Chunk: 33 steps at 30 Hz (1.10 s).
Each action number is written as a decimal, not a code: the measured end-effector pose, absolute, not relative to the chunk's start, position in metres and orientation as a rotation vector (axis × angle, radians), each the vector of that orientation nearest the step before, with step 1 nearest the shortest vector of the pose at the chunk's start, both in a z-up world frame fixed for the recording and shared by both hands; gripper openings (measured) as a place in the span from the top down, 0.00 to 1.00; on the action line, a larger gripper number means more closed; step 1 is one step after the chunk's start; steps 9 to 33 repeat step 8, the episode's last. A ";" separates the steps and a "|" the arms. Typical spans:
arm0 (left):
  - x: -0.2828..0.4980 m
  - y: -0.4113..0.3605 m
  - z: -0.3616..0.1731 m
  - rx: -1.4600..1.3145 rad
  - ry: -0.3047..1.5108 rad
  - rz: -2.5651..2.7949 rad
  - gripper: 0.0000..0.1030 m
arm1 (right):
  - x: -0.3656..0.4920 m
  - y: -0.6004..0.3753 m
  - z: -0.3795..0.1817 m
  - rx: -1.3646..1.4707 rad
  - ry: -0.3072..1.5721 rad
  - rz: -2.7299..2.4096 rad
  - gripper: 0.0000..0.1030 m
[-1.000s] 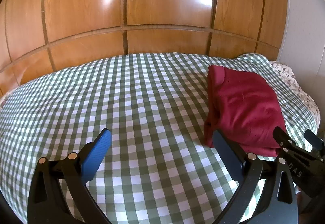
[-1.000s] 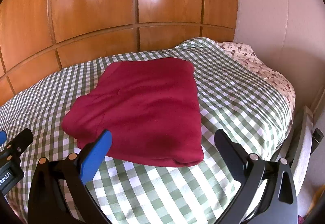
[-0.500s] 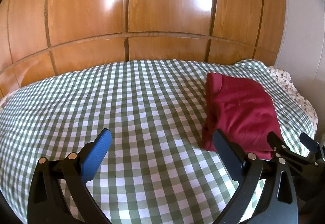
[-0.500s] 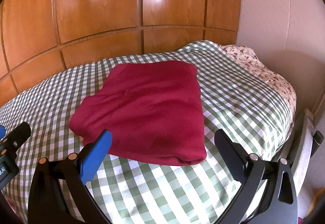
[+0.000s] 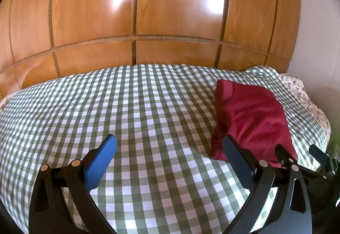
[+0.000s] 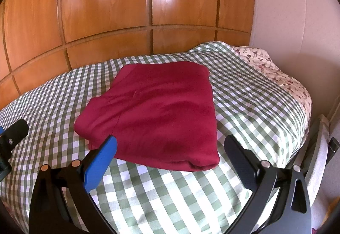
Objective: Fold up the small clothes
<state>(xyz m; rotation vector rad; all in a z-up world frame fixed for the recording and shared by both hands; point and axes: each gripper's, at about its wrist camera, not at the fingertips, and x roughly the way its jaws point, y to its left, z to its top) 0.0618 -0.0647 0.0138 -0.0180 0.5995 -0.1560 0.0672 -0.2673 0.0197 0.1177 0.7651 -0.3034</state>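
A dark red garment (image 6: 157, 115) lies folded into a thick rectangle on the green-and-white checked bed cover (image 6: 250, 102). In the left wrist view the red garment (image 5: 250, 115) sits at the right. My left gripper (image 5: 169, 144) is open and empty, held above the cover to the left of the garment. My right gripper (image 6: 170, 144) is open and empty, held over the garment's near edge without touching it. The right gripper also shows at the right edge of the left wrist view (image 5: 297, 155).
Glossy wooden wardrobe panels (image 5: 170, 11) rise behind the bed. A floral pillow (image 6: 276, 72) lies at the bed's right end by a pale wall (image 6: 293, 11). The bed's right edge drops off beside a pale chair (image 6: 318, 159).
Both grippers have drawn back and risen a little from the bed. The garment has stayed in place and looks smaller and farther. Both grippers stay open.
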 end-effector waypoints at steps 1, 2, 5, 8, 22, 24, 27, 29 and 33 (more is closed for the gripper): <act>0.063 -0.064 0.013 -0.023 0.609 -0.150 0.04 | 0.067 -0.267 0.020 0.119 0.764 -0.302 0.02; 0.064 -0.064 0.012 -0.030 0.618 -0.144 0.04 | 0.068 -0.267 0.020 0.121 0.763 -0.300 0.02; 0.068 -0.061 0.008 -0.042 0.641 -0.128 0.04 | 0.068 -0.269 0.020 0.127 0.761 -0.295 0.02; 0.071 -0.059 0.003 -0.049 0.658 -0.119 0.04 | 0.071 -0.271 0.020 0.128 0.762 -0.287 0.02; 0.071 -0.059 0.003 -0.049 0.658 -0.119 0.04 | 0.071 -0.271 0.020 0.128 0.762 -0.287 0.02; 0.071 -0.059 0.003 -0.049 0.658 -0.119 0.04 | 0.071 -0.271 0.020 0.128 0.762 -0.287 0.02; 0.071 -0.059 0.003 -0.049 0.658 -0.119 0.04 | 0.071 -0.271 0.020 0.128 0.762 -0.287 0.02; 0.071 -0.059 0.003 -0.049 0.658 -0.119 0.04 | 0.071 -0.271 0.020 0.128 0.762 -0.287 0.02; 0.071 -0.059 0.003 -0.049 0.658 -0.119 0.04 | 0.071 -0.271 0.020 0.128 0.762 -0.287 0.02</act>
